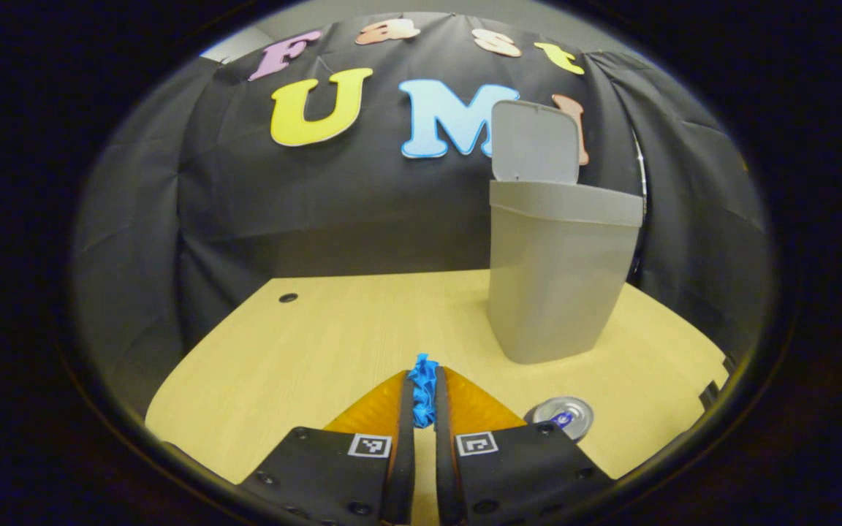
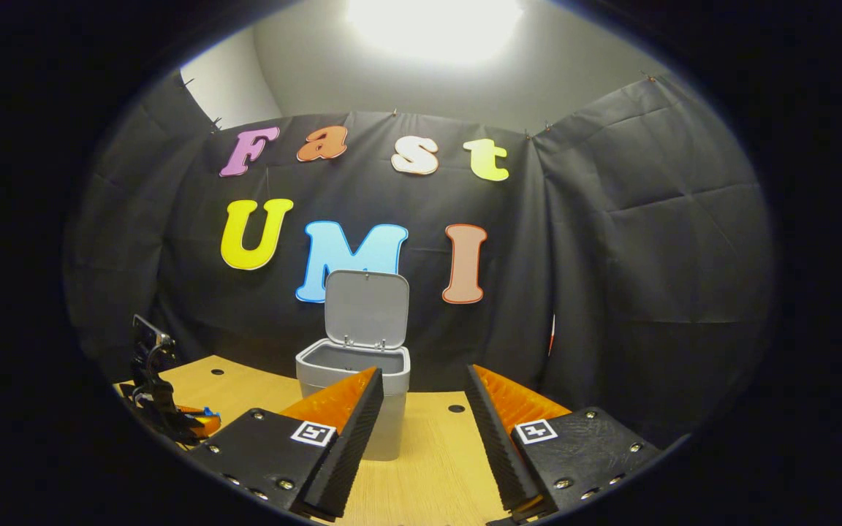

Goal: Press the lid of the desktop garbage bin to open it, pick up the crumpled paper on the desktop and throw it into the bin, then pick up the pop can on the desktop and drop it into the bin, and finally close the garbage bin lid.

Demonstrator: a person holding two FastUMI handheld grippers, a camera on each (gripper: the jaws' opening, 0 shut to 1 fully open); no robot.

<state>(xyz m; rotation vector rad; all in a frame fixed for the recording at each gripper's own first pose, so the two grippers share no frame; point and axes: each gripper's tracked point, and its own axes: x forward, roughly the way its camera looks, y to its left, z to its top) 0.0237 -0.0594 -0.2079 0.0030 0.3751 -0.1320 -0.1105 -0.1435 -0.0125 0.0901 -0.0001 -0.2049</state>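
A grey desktop bin (image 1: 558, 277) stands on the wooden table (image 1: 333, 329) with its lid (image 1: 536, 141) swung up. Blue crumpled paper (image 1: 423, 391) is pinched between the fingers of my left gripper (image 1: 423, 383), which is low over the table, to the left of the bin and nearer than it. A pop can (image 1: 561, 416) lies on the table in front of the bin, just right of my left gripper. In the right gripper view the bin (image 2: 362, 391) with its raised lid (image 2: 366, 308) is ahead, and my right gripper (image 2: 421, 383) stands open in front of it, holding nothing.
In the right gripper view the other gripper (image 2: 172, 409) appears at the far left over the table with a bit of blue paper (image 2: 207, 413). Black cloth walls close the booth behind and to both sides. Small round holes (image 1: 288, 297) mark the tabletop.
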